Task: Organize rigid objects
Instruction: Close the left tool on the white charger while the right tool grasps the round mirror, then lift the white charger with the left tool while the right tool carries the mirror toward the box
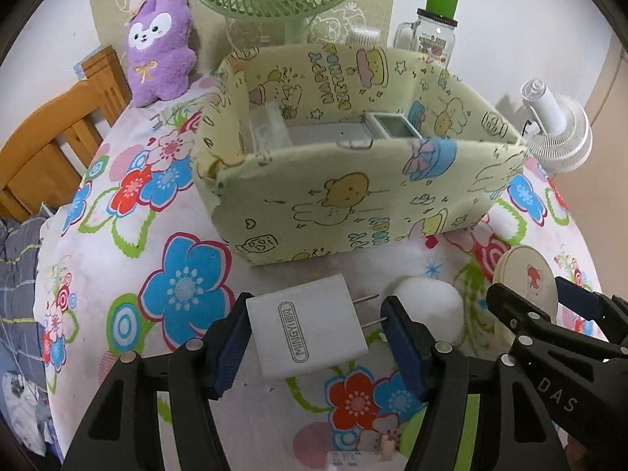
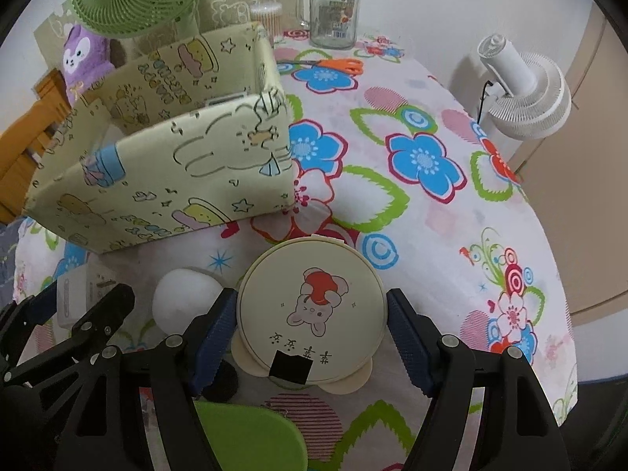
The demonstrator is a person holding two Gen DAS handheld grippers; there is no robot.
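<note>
The left gripper has its ribbed blue fingers spread on either side of a white plastic charger, a smooth rounded block with two thin metal prongs pointing toward the right finger; the left pad looks to be touching its side, the right pad stands clear of the body, at the prong tips. The charger lies flat on the flower-printed cloth of the worktop, just in front of a soft-sided fabric box printed with cartoon animals. Inside the box only the tops of a clear plastic case and a white device show; the front wall hides the rest.

The right gripper has its fingers spread around a round cream compact with a matte lid and a rabbit drawing. Whether the pads touch its rim I cannot tell. A black square covers part of the lid's lower edge. A white egg-shaped object sits just left of the compact, between the two grippers; its lower part is cut off by the finger. Orange-handled scissors and a glass jar lie well behind.
</note>
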